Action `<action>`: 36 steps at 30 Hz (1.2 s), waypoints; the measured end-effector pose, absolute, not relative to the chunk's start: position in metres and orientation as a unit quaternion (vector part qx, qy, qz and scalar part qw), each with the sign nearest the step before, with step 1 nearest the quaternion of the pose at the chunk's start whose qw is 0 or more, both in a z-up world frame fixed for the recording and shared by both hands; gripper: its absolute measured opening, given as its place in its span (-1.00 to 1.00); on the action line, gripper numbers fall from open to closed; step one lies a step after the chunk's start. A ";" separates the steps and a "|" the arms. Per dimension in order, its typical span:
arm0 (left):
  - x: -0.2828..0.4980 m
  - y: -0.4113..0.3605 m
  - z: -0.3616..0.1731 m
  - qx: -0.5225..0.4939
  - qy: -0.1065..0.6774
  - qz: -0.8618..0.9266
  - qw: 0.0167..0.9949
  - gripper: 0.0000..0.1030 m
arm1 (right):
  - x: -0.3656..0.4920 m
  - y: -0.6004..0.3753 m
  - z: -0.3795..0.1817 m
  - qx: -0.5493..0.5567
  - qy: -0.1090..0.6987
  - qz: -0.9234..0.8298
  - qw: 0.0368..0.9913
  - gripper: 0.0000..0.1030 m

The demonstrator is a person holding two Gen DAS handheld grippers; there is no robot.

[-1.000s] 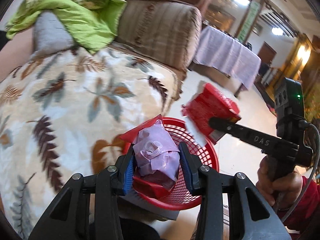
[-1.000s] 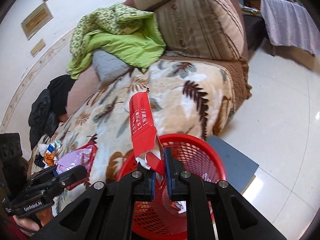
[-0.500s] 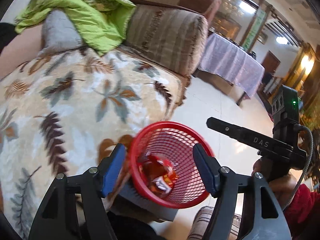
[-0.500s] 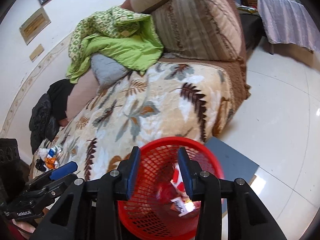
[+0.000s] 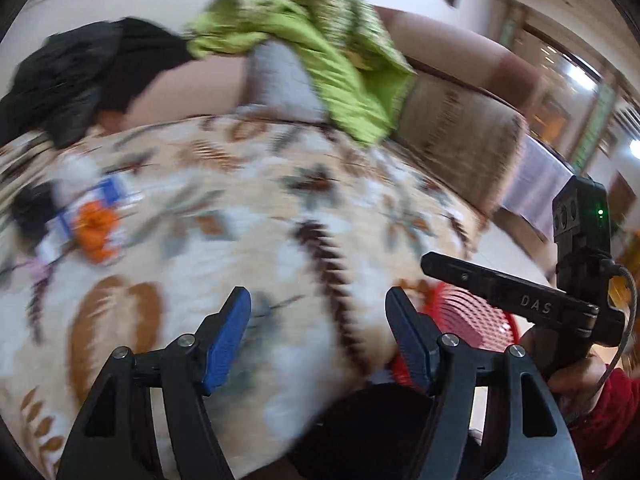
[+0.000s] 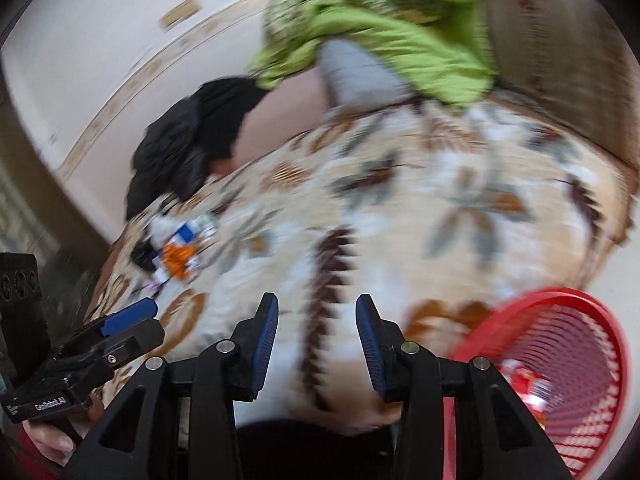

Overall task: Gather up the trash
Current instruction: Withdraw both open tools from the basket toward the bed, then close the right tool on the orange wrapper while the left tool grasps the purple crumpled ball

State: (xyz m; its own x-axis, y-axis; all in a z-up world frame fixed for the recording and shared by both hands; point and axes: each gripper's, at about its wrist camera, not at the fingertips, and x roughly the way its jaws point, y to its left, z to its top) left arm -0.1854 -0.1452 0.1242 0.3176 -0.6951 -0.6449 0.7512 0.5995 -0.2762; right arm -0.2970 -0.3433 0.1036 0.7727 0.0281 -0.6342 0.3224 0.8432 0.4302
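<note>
My left gripper (image 5: pixel 318 336) is open and empty over the leaf-patterned sofa blanket (image 5: pixel 256 240). My right gripper (image 6: pixel 316 344) is open and empty too, over the same blanket (image 6: pixel 400 216). A red mesh basket (image 6: pixel 576 384) sits at the lower right of the right wrist view with red wrappers (image 6: pixel 528 384) inside; its rim shows in the left wrist view (image 5: pixel 472 316) behind the right gripper's finger. A small pile of trash, orange, blue and white wrappers (image 5: pixel 88 224), lies at the blanket's left end; it also shows in the right wrist view (image 6: pixel 176 252). Both views are motion-blurred.
A green quilt (image 5: pixel 320 48) over a grey pillow (image 5: pixel 280 80) and black clothes (image 5: pixel 80 72) lie along the sofa back. A striped armrest (image 5: pixel 460 128) stands at the right. A cloth-covered table (image 5: pixel 536 184) is beyond it.
Both grippers opened and dropped their wrappers into the red basket, then swung left away from the basket toward the trash pile on the blanket.
</note>
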 end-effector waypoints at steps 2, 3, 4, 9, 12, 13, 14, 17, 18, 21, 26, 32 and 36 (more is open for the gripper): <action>-0.169 -0.116 0.121 0.019 0.383 -0.418 0.824 0.33 | -0.272 -0.325 0.102 0.258 0.339 -0.056 0.903 -0.05; -0.160 -0.102 0.120 0.010 0.384 -0.402 0.831 0.34 | -0.261 -0.317 0.102 0.253 0.343 -0.045 0.903 -0.04; -0.151 -0.084 0.119 -0.001 0.382 -0.383 0.841 0.33 | -0.249 -0.308 0.102 0.248 0.347 -0.034 0.904 -0.03; -0.114 -0.011 0.112 -0.030 0.372 -0.279 0.885 0.33 | -0.182 -0.257 0.103 0.200 0.365 0.016 0.909 0.17; -0.096 0.021 0.106 -0.061 0.377 -0.241 0.892 0.33 | -0.141 -0.225 0.098 0.166 0.375 0.034 0.911 0.34; -0.088 0.033 0.102 -0.073 0.379 -0.227 0.894 0.33 | -0.127 -0.215 0.096 0.157 0.379 0.041 0.911 0.40; -0.082 0.040 0.099 -0.081 0.382 -0.217 0.894 0.33 | -0.113 -0.205 0.091 0.145 0.387 0.048 0.909 0.50; -0.068 0.057 0.088 -0.101 0.393 -0.197 0.893 0.33 | -0.070 -0.179 0.076 0.115 0.400 0.044 0.908 0.50; -0.064 0.060 0.085 -0.104 0.396 -0.193 0.892 0.34 | -0.060 -0.174 0.072 0.106 0.402 0.043 0.908 0.50; -0.054 0.064 0.077 -0.112 0.404 -0.187 0.888 0.34 | -0.027 -0.165 0.054 0.082 0.412 0.026 0.907 0.50; -0.034 0.055 0.067 -0.106 0.414 -0.183 0.886 0.34 | -0.004 -0.172 0.030 0.106 0.411 0.025 0.905 -0.14; -0.002 0.030 0.053 -0.087 0.422 -0.172 0.886 0.33 | -0.028 -0.182 0.047 0.118 0.383 0.032 0.916 -0.27; 0.021 0.013 0.040 -0.075 0.434 -0.158 0.884 0.29 | -0.050 -0.196 0.057 0.156 0.366 0.027 0.917 -0.27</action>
